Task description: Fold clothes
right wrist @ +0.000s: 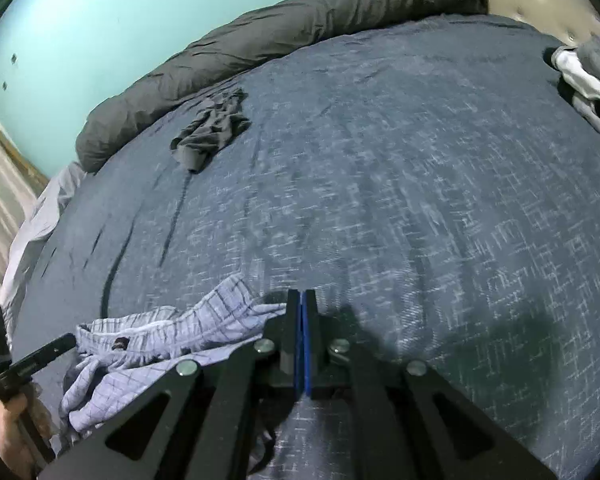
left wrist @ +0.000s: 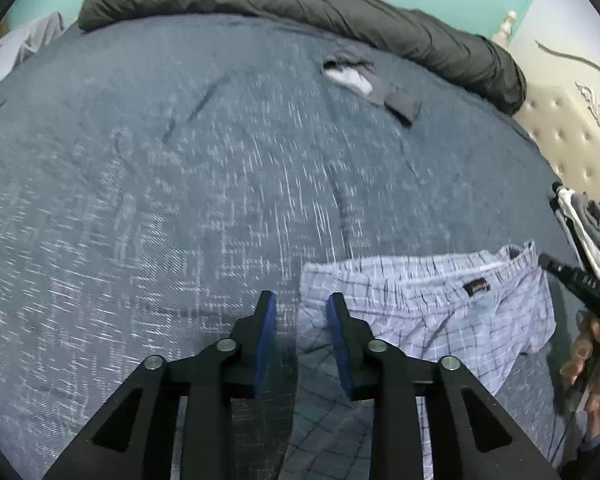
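Presently my left gripper (left wrist: 301,300) stands partly open above the bed (left wrist: 180,200), its blue pads clear of the plaid shorts (left wrist: 440,308), whose edge lies between them. My right gripper (right wrist: 302,298) is fully closed; I can't tell whether cloth is pinched. Shorts lie crumpled near the bed's near edge.

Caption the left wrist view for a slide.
Open left gripper above plaid shorts on a blue bedspread.
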The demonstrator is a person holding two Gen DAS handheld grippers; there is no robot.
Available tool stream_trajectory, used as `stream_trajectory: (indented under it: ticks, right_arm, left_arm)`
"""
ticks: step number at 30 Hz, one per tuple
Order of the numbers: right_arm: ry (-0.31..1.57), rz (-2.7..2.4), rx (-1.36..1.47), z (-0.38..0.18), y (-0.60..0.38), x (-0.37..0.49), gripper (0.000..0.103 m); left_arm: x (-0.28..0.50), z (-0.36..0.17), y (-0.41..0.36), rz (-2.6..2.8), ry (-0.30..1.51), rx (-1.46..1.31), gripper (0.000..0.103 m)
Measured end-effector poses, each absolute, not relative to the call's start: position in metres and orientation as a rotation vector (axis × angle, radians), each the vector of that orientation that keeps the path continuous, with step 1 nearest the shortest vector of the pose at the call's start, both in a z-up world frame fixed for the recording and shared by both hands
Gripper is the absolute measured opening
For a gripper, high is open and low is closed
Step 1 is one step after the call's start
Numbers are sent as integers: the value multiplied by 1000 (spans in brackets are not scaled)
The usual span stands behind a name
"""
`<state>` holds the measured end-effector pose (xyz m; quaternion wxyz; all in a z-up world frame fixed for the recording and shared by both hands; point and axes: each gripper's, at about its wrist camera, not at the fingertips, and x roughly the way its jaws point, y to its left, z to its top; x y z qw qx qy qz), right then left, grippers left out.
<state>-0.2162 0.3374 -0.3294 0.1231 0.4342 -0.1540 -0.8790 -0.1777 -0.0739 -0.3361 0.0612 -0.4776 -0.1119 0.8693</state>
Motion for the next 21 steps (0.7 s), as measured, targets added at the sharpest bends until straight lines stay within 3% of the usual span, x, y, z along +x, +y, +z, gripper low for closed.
stream_trajectory:
  ticks: [6,7,9,10,13,21]
  right_arm:
    - [-596,-2491,1255,-333,345,-223,1]
    - [-615,-2500,1238,-331,347,-223,1]
    - [-631,-2497,1205,-327,349,-226,3]
    - [-622,-2487,1195,-325,347,-227,8]
    - [-542,-2441,1186,-321,334,-234,35]
    - [-268,-2394,1231,-324,296,-229,35]
  left_arm:
    - [-183,-351,-73,2576,-356,-1452,38]
    - [-183,-350,-73,2576,-358,-1446,35]
    - [-182,-347,-75,2586,-352,-1427,21]
    - [-181,-346,-76,2589,-354,-1418,20]
    - [-180,-343,-80,2595,-375,-1396,13]
    - [-178,-329,-93,2647,-392,-1362,18]
